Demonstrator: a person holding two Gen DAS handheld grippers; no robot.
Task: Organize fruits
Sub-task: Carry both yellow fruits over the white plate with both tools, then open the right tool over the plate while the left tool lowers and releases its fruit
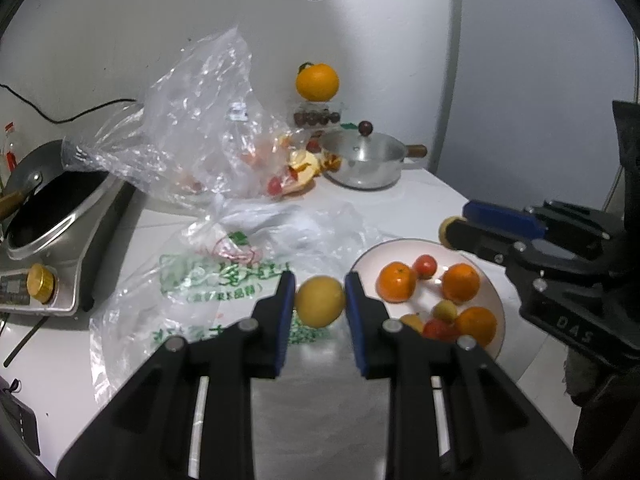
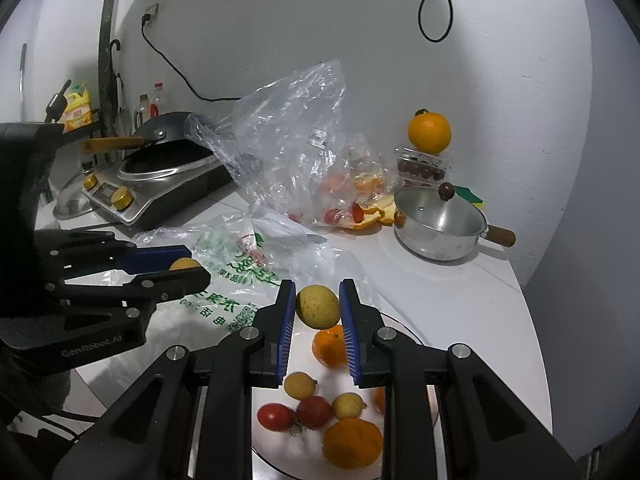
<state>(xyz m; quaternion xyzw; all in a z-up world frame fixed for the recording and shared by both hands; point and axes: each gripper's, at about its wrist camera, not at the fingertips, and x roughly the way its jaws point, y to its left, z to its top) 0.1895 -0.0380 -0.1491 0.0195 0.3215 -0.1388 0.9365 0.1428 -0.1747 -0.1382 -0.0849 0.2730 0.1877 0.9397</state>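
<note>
My left gripper (image 1: 320, 300) is shut on a yellow round fruit (image 1: 320, 301), held above the printed plastic bag (image 1: 224, 276) just left of the white plate (image 1: 494, 280). It also shows in the right wrist view (image 2: 188, 266). My right gripper (image 2: 318, 306) is shut on a yellow speckled fruit (image 2: 318, 307) above the plate (image 2: 400, 326). It also shows in the left wrist view (image 1: 450, 232), over the plate's far rim. The plate holds several oranges (image 1: 396, 282), small tomatoes (image 2: 276, 416) and small yellow fruits (image 2: 299, 385).
A crumpled clear bag (image 1: 192, 120) with fruit and orange peel (image 1: 304, 168) lies behind. A lidded steel pot (image 1: 366, 160) stands at the back right, an orange (image 1: 317, 81) on a clear box behind it. An induction cooker with wok (image 1: 52, 216) is left.
</note>
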